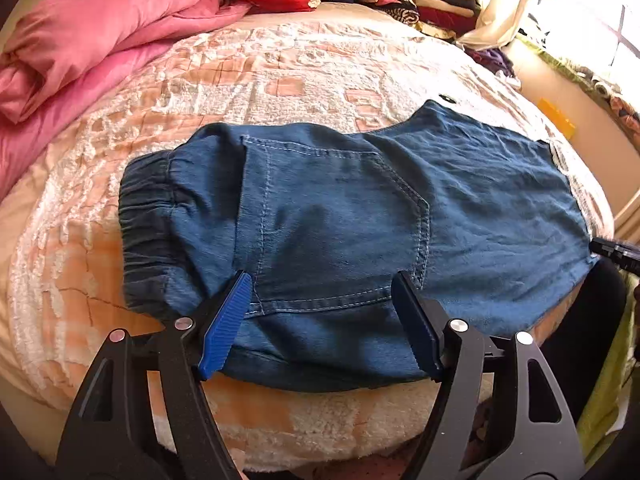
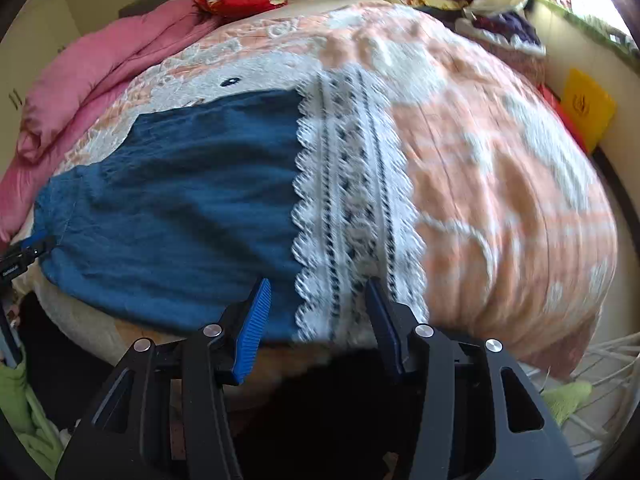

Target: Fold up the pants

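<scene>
Over folded pants (image 1: 340, 216) near bedspread (image 1: 280, 72) edge, left tool (image 1: 324, 292) and right tool (image 2: 318, 298) both apart, clamping nothing.

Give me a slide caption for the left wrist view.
Open left gripper above folded blue pants on the bed.

Your blue denim pants (image 1: 340, 216) lie folded flat on the bed, back pocket facing up, elastic waistband at the left end, white lace trim (image 2: 352, 208) at the right.
</scene>
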### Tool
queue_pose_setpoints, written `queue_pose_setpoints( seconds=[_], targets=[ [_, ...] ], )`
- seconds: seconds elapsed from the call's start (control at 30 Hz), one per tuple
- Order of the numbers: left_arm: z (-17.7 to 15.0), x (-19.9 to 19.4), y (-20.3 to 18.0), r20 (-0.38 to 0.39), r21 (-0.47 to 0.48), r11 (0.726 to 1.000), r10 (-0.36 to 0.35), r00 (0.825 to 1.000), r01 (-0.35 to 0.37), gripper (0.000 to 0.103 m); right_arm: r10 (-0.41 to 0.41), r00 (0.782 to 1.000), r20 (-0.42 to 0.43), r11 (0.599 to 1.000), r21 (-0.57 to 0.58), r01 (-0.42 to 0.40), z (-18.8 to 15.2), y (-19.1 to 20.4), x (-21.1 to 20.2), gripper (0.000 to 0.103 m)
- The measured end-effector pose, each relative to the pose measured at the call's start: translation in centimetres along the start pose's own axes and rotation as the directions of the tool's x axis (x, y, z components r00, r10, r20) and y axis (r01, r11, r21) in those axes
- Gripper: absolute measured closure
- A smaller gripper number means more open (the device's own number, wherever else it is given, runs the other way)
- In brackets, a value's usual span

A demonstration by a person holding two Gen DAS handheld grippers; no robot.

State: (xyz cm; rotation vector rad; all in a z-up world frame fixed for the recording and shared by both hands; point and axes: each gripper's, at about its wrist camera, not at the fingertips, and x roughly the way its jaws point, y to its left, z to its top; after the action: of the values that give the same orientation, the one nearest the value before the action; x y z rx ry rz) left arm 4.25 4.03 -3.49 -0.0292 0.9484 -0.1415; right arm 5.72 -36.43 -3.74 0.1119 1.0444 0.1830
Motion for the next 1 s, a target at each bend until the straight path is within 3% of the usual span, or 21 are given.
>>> queue_pose_setpoints(
  seconds=[0.27,0.37,0.47,0.53,0.7,0.87,1.0],
  targets=[
    [0.2,-1.5,-2.0,0.043,0.051,0.998,0.037,0.998,-0.039,0.038,-0.023,1.000,0.021,0.999,-0.032,0.024,-0.5,0.5,-0.7,0.055],
    [0.3,-2.4,-3.7,0.069,0.100,0.995,0.004,0.998,-0.011,0.038,0.012,0.998,0.060,0.998,-0.058,-0.008,0.0,1.6,-1.5,0.052],
    [0.0,-1.9,-6.4,0.046,0.172,0.985,-0.043,0.998,0.035,0.035,0.052,0.997,0.065,0.995,-0.092,-0.046,0.1,2.9,-1.6,0.048],
    [-0.5,-0.9,-7.6,0.018,0.208,0.977,-0.039,0.999,0.035,0.028,0.070,0.996,0.058,0.991,-0.114,-0.063,0.2,3.8,-1.4,0.048],
    [-2.0,1.8,-9.0,-0.065,0.262,0.965,-0.014,0.998,0.031,0.026,0.071,0.997,-0.011,0.989,-0.129,-0.072,-0.3,4.5,0.5,0.046],
    [-2.4,2.2,-9.3,-0.073,0.276,0.961,-0.004,0.997,0.024,0.021,0.076,0.996,-0.045,0.987,-0.139,-0.081,-0.8,4.4,1.6,0.039],
    [-1.8,0.9,-8.7,-0.051,0.238,0.969,-0.054,0.997,0.065,0.021,0.108,0.994,-0.017,0.987,-0.119,-0.109,-0.2,4.3,0.4,0.039]
  ],
)
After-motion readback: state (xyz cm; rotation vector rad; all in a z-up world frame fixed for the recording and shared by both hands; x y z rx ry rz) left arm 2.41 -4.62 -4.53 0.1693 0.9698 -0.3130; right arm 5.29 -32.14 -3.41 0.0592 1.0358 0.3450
